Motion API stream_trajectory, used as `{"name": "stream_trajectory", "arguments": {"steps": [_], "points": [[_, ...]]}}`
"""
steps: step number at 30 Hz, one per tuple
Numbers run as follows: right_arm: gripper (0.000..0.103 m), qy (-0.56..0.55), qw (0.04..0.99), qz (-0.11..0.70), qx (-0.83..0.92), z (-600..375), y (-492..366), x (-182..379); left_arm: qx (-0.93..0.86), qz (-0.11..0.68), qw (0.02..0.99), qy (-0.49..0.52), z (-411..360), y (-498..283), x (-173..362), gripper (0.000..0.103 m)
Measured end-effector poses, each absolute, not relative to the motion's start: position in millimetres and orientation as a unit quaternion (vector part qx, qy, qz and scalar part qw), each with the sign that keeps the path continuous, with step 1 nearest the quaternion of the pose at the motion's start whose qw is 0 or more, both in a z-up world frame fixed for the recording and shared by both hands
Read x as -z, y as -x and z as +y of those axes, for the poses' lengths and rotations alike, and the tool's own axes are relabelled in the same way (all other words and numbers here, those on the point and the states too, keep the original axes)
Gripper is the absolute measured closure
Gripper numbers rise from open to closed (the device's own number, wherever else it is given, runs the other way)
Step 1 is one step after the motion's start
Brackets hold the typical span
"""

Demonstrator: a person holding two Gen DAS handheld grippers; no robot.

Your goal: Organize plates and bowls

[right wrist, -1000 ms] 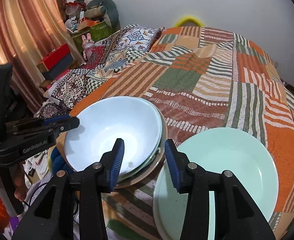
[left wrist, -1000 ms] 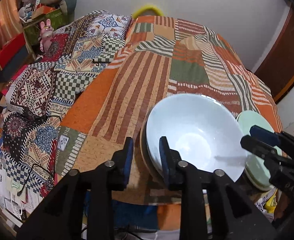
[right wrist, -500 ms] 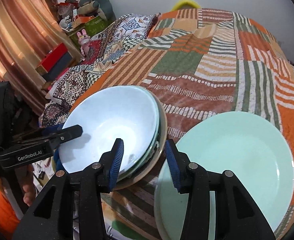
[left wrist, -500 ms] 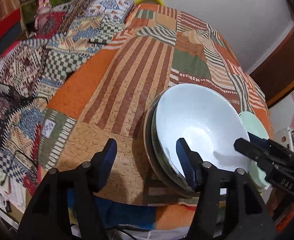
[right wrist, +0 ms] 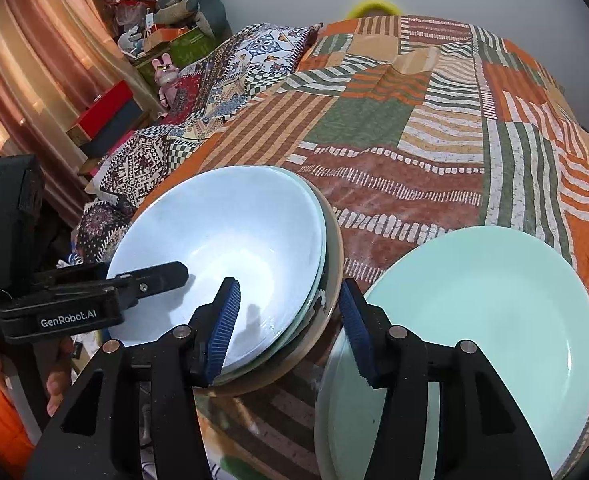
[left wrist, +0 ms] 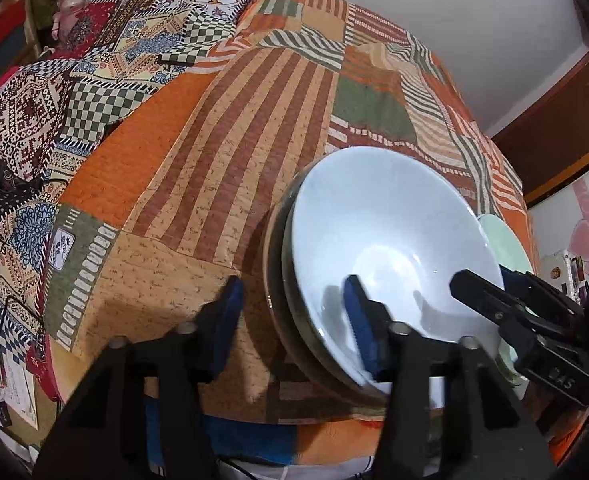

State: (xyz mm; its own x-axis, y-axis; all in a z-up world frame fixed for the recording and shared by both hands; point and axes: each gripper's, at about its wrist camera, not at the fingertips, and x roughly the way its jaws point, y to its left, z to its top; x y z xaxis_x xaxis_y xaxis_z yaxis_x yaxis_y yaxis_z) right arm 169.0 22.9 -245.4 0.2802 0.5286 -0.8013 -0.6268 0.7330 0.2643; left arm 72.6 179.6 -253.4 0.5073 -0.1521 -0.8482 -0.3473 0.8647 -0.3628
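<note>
now both grippers straddle the bowl stack's near rim.
left gripper [left wrist: 292,322] has spread its fingers wide since a second ago; right gripper [right wrist: 288,326] stays parted, neither clamping yet, seemingly readying a lift of the pale blue bowl [right wrist: 230,248] beside the green plate [right wrist: 490,312].

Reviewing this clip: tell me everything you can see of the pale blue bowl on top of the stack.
The pale blue bowl is wide, shallow and glossy, apparently ceramic or melamine, empty, with light glare on its floor. It sits upright, nested on a greenish dish and a tan-rimmed one, at the near edge of the patchwork bedspread, left of the mint plates. The left gripper and right gripper, both open, straddle its opposite rims; whether they touch it cannot be told.
</note>
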Motion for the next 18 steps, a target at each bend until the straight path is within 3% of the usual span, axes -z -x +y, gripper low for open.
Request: {"name": "stream_trajectory", "arguments": {"steps": [2, 18], "points": [[0.062, 0.047, 0.798, 0.481, -0.360, 22, -171, 246, -0.048, 0.492, 0.834, 0.246, 175, -73, 251, 0.066], [0.072, 0.035, 0.794, 0.492, -0.355, 18, -177, 243, -0.073, 0.496, 0.839, 0.213, 164, -70, 240, 0.066]]}}
